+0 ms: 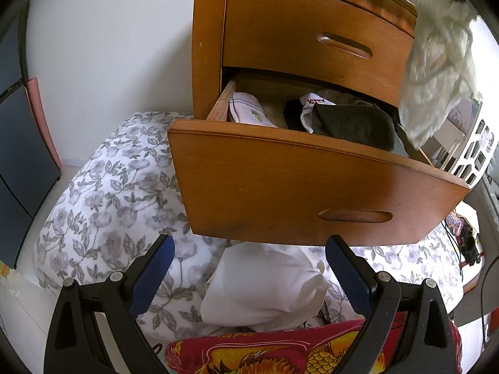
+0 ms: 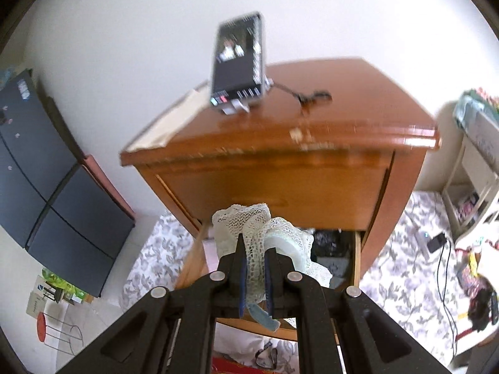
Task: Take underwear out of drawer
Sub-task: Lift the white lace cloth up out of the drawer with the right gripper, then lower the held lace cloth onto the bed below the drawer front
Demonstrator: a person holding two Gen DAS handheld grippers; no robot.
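We see the right gripper (image 2: 255, 251) clamped on a pale lace piece of underwear (image 2: 262, 227), its blue-padded jaws pressed together on the bunched mesh, which hangs in the air above the open lower drawer (image 1: 312, 180) of a wooden nightstand (image 2: 280, 143). From the left wrist view the same underwear (image 1: 436, 62) dangles at the upper right, in front of the shut top drawer (image 1: 312, 28) and clear of the clothes below. Our left gripper (image 1: 249, 251) is spread wide with nothing between its jaws, low in front of the lower drawer's face. Inside that drawer lie a folded white cloth (image 1: 249, 109), a dark grey garment (image 1: 358, 124) and a white item with red lettering (image 1: 312, 103). Below are a flower-print bedspread (image 1: 109, 193) and a white bundle of fabric (image 1: 265, 286). On the nightstand's top stands a phone (image 2: 238, 62), propped up and blurred.
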